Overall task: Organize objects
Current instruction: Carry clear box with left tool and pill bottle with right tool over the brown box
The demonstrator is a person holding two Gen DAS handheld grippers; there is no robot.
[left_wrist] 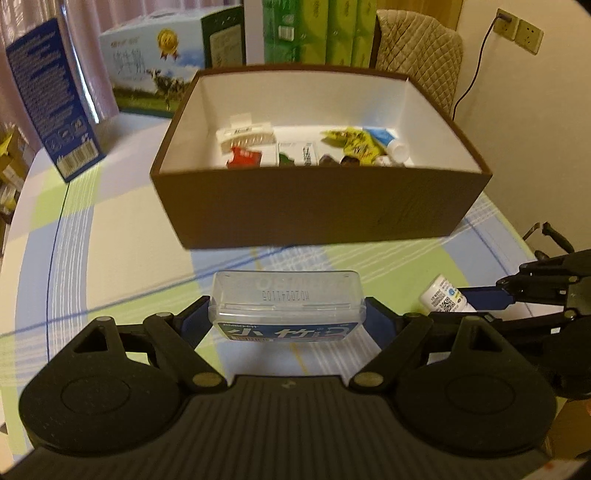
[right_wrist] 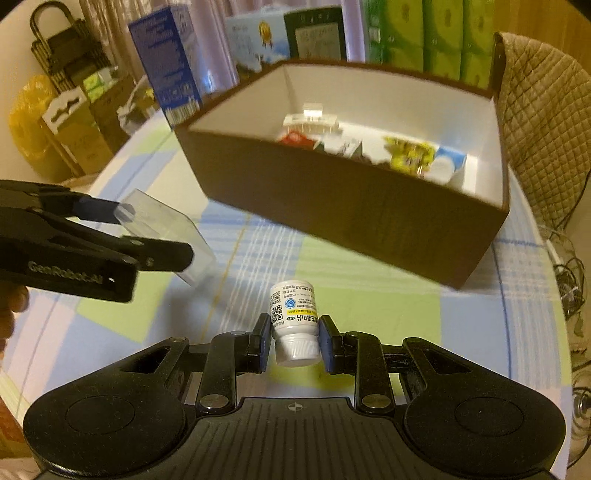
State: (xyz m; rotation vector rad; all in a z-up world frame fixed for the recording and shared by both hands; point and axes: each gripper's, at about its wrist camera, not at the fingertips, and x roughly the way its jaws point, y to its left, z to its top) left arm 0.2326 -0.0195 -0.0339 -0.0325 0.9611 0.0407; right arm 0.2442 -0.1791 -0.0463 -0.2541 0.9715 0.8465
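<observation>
The left gripper (left_wrist: 287,317) is clamping a clear rectangular plastic case with a blue printed label (left_wrist: 286,308) by its two short ends, holding it flat above the table. From the right wrist view the same case (right_wrist: 166,236) is showing as a see-through slab sticking out of the black tool, which a hand (right_wrist: 11,310) is gripping at the frame's left edge.

The right gripper (right_wrist: 293,341) is squeezing a small white plastic bottle with a ribbed white cap and a printed label (right_wrist: 294,325), cap pointing back toward the camera, its blue pads (right_wrist: 264,339) pressing on either side. In the left wrist view the bottle (left_wrist: 443,297) is peeking out at the right.

Both tools are hovering over a round table covered in a checked green, blue and white cloth (left_wrist: 110,266). Just beyond them a brown cardboard box with a white inside (left_wrist: 317,206) is sitting open on the cloth, holding a white hair clip (left_wrist: 245,134), a red packet (left_wrist: 243,157), a yellow wrapper (left_wrist: 351,144) and other small items I cannot make out. Behind the box a tall blue carton (left_wrist: 48,99), a milk carton case (left_wrist: 162,62) and green packs (left_wrist: 317,33) are standing, with a quilted chair back (left_wrist: 417,51) at the right.
</observation>
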